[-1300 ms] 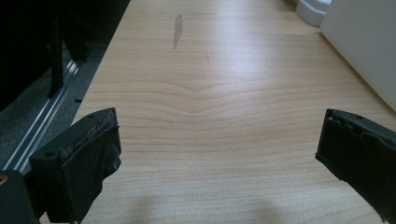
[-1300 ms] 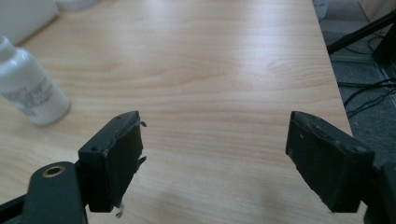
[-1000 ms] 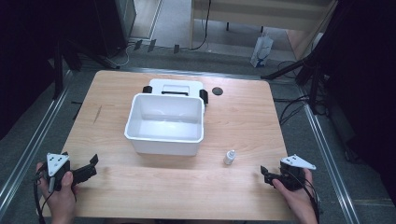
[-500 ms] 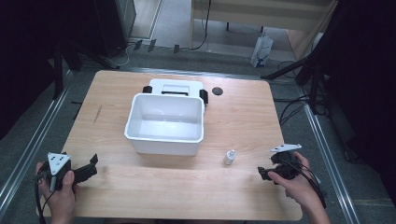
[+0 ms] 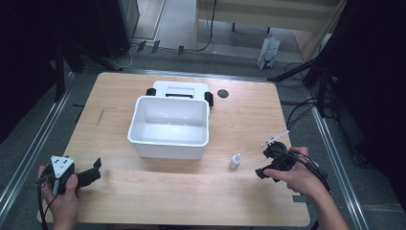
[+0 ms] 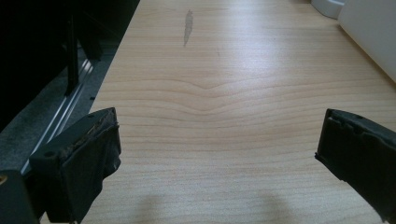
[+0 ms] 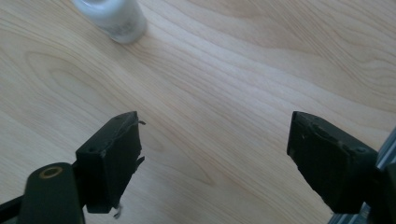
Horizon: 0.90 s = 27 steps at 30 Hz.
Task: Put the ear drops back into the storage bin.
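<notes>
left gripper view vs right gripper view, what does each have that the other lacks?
Left gripper view: a corner of the white bin, a grey smear on the wood, and the dark floor with a metal rail past the table edge. Right gripper view: the small white bottle at top left. Both: light wood tabletop between two black jaws standing wide apart, nothing held.
</notes>
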Available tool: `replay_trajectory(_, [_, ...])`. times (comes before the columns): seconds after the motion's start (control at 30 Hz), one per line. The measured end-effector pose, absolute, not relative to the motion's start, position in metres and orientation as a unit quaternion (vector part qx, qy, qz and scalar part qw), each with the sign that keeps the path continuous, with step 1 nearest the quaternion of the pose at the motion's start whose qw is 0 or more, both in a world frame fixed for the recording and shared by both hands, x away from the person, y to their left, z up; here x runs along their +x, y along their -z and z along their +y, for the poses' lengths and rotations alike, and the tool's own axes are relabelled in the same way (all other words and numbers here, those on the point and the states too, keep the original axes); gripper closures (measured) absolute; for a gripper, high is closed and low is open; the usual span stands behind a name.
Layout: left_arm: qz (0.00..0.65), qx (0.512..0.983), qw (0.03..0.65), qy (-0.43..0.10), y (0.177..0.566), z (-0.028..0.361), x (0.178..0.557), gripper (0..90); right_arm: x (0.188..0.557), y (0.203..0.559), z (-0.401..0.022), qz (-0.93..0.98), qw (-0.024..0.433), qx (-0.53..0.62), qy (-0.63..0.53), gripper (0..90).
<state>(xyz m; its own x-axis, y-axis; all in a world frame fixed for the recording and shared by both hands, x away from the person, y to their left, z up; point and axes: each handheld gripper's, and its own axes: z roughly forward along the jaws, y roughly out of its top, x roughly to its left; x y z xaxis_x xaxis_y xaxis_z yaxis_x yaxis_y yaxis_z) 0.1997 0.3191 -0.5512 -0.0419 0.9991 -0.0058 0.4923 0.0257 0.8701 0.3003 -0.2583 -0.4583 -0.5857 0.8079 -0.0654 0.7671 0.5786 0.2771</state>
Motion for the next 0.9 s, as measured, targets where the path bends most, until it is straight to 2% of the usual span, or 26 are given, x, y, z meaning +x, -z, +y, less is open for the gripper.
replay_trajectory(0.33, [0.627, 0.6, 0.346, -0.357, 0.551, 0.319, 0.202, 0.4, 0.309, 0.452, -0.231, 0.9, 0.097, 0.414, -0.093, 24.6])
replay_trajectory(0.6, [0.626, 0.602, 0.344, -0.358, 0.551, 0.318, 0.202, 0.4, 0.315, 0.454, -0.214, 0.911, 0.08, 0.394, -0.09, 31.4])
replay_trajectory(0.67, [0.625, 0.603, 0.345, -0.356, 0.552, 0.319, 0.202, 0.4, 0.318, 0.453, -0.203, 0.92, 0.065, 0.378, -0.086, 40.8])
replay_trajectory(0.9, [0.625, 0.603, 0.346, -0.354, 0.552, 0.319, 0.202, 0.4, 0.321, 0.452, -0.185, 0.936, 0.073, 0.337, -0.079, 49.0])
